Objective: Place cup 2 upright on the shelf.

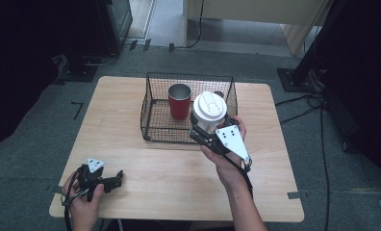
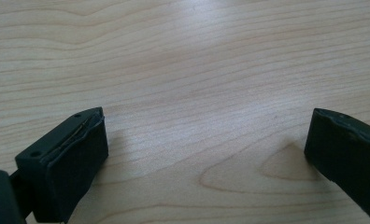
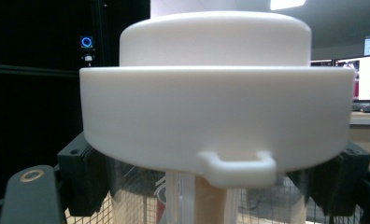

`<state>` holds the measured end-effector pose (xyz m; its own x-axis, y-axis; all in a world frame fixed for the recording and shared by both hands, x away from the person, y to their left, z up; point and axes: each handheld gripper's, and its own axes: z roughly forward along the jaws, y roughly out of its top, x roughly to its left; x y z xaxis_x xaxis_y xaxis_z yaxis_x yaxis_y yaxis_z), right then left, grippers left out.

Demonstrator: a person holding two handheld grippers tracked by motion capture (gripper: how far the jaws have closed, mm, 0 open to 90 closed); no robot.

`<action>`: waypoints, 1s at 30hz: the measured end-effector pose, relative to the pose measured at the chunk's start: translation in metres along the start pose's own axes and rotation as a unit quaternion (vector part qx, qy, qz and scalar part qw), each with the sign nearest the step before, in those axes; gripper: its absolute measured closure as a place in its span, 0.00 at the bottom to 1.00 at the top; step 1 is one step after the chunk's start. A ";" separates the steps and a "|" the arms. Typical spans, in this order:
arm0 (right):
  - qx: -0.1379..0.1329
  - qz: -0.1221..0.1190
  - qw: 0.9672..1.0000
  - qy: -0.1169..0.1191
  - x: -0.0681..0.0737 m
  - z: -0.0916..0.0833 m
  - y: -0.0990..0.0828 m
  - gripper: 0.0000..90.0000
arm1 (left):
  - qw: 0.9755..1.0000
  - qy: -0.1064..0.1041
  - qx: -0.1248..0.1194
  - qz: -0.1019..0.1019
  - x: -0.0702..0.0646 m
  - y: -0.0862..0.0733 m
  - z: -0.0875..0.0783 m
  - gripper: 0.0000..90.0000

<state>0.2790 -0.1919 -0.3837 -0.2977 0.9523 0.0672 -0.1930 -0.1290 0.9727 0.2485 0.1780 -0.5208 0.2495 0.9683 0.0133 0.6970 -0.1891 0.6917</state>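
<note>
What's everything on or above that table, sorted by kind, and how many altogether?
Cups: 2, a red metal tumbler inside the basket and a clear cup with a white plastic lid gripped by the right gripper.
Black wire baskets: 1.
Hand-held grippers: 2, counting the open left gripper.
Total: 5.

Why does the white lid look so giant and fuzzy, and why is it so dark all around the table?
Right gripper view: the lid sits right at the camera, so it looms large and soft-edged. High view: light falls on the table, while the room's edges stay near black. Left gripper view: pale glare washes the wood near the top; the jaws look slightly blurred.
</note>
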 end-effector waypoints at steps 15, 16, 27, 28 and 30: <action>0.001 -0.013 1.000 -0.025 -0.012 0.027 0.003 0.17 | 1.000 0.000 -0.001 0.000 0.000 0.000 0.000 0.00; 0.002 -0.017 0.999 -0.027 -0.014 0.029 0.002 0.17 | 1.000 0.000 0.000 0.000 0.000 0.000 0.000 0.00; 0.012 -0.020 0.999 -0.033 -0.020 0.052 -0.007 0.17 | 1.000 0.000 -0.001 0.000 0.000 0.000 0.000 0.00; 0.014 -0.020 0.999 -0.035 -0.020 0.054 -0.008 0.17 | 1.000 0.000 -0.001 0.000 0.000 0.000 0.000 0.00; 0.018 -0.018 0.999 -0.036 -0.021 0.060 -0.011 0.17 | 1.000 0.000 0.000 0.000 0.000 0.000 0.000 0.00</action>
<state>0.3432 -0.1938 -0.3825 -0.2220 0.9739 0.0462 -0.1677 -0.0848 0.9822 0.2485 0.1780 -0.5208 0.2493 0.9683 0.0133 0.6964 -0.1888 0.6924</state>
